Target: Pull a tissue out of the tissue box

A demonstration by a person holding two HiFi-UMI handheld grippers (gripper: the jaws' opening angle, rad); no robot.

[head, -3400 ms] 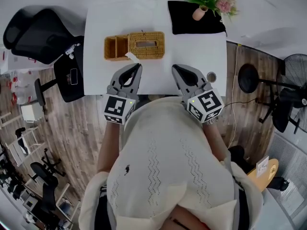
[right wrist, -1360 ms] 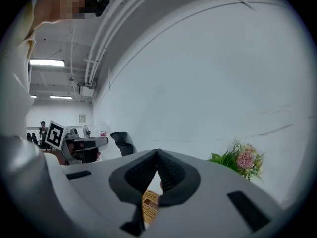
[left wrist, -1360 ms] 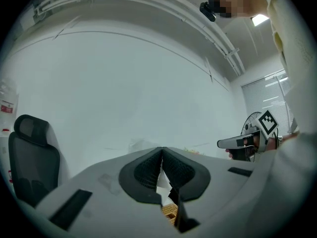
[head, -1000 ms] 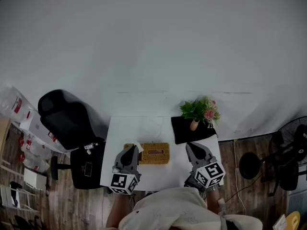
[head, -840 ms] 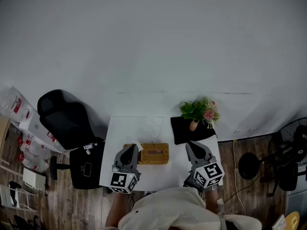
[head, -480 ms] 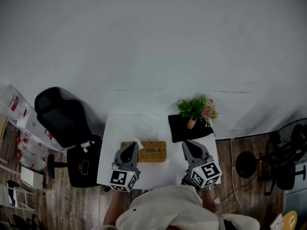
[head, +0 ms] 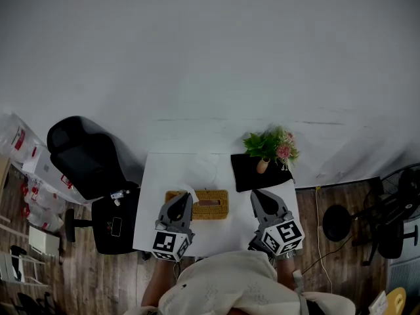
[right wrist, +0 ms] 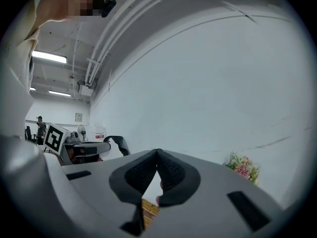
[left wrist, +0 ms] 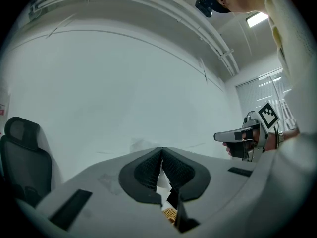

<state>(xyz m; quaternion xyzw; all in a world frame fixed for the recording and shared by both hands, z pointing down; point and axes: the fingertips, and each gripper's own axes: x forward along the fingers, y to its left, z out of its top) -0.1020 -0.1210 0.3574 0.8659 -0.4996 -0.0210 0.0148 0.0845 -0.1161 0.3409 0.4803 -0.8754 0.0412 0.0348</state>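
Observation:
The woven tissue box (head: 210, 204) lies on the white table (head: 197, 169), with a matching woven basket (head: 172, 196) joined to its left end. My left gripper (head: 187, 197) is at the box's left end, shut on a small white tissue (head: 191, 193) that sticks up at its tip. The left gripper view has its pads (left wrist: 148, 170) together, with the tissue (left wrist: 162, 181) showing white in the slit below them and the box (left wrist: 170, 213) underneath. My right gripper (head: 254, 194) hovers right of the box, shut and holding nothing. Its tips (right wrist: 157, 151) meet above the box (right wrist: 148, 207).
A black mat (head: 259, 174) with a potted flowering plant (head: 270, 146) takes up the table's back right corner. A black office chair (head: 82, 156) and a dark stool (head: 115, 225) stand left of the table. A floor fan (head: 394, 209) is at the right. A white wall fills the background.
The head camera has tipped up since 3.4 s ago, so the table looks small and the wall fills the view. Both grippers stay shut beside the box, barely moving in the last second.

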